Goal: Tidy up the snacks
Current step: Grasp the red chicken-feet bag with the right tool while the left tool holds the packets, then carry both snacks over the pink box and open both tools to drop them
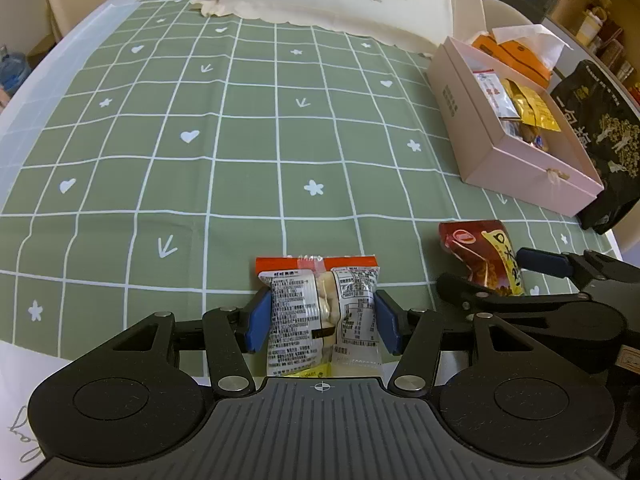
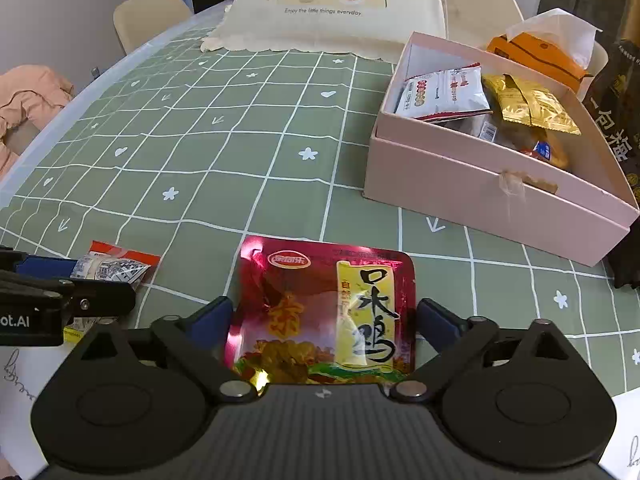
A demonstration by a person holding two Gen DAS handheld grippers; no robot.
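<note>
While several packets already lie in the box (image 2: 496, 196), two remain out — the left gripper (image 1: 323, 318) pinches a clear packet (image 1: 320, 312), the right gripper (image 2: 324, 320) straddles a red pouch (image 2: 320, 312), pads not yet pressing.

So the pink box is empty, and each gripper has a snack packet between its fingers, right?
Not quite: the pink box isn't empty. The right wrist view shows several packets already inside it. The rest holds: the left gripper has a clear packet between its fingers, and the right gripper has a red packet between its.
</note>
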